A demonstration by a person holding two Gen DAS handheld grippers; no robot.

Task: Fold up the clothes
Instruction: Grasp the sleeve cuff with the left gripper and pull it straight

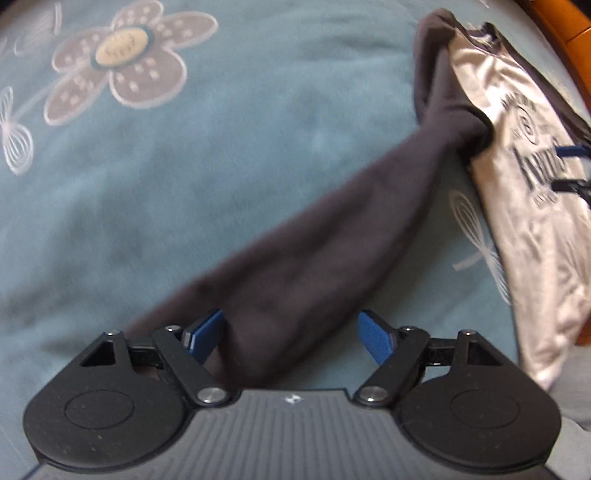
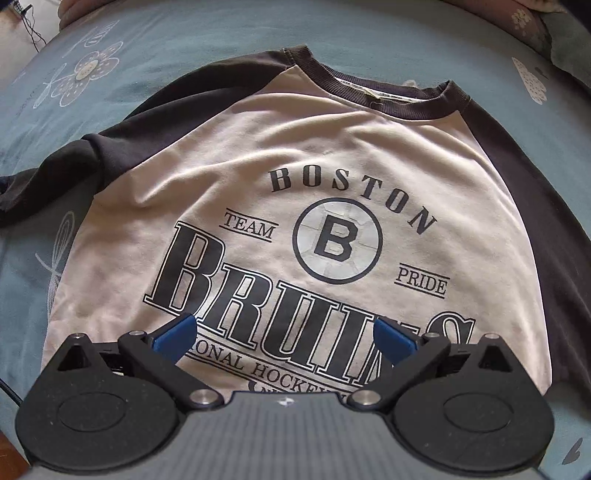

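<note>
A white raglan shirt (image 2: pixel 258 155) with dark sleeves and a "Boston Bruins" print lies face up on the teal bedspread (image 2: pixel 221 33). My right gripper (image 2: pixel 284 325) hangs open over the lower part of the print, with nothing between its fingers. In the left wrist view the shirt (image 1: pixel 517 206) sits at the right edge, and its long dark sleeve (image 1: pixel 332 240) stretches out diagonally toward the camera. My left gripper (image 1: pixel 291 325) stands open just above the sleeve's end, and the cloth runs between its blue pads (image 1: pixel 373 332) unpinched.
The bedspread (image 1: pixel 221 147) carries pale flower prints (image 1: pixel 118 59). A wooden bed frame (image 1: pixel 565 22) shows at the top right of the left wrist view. A thin black cable (image 2: pixel 31 26) lies off the bed's far left corner, and bunched bedding (image 2: pixel 565 44) at the far right.
</note>
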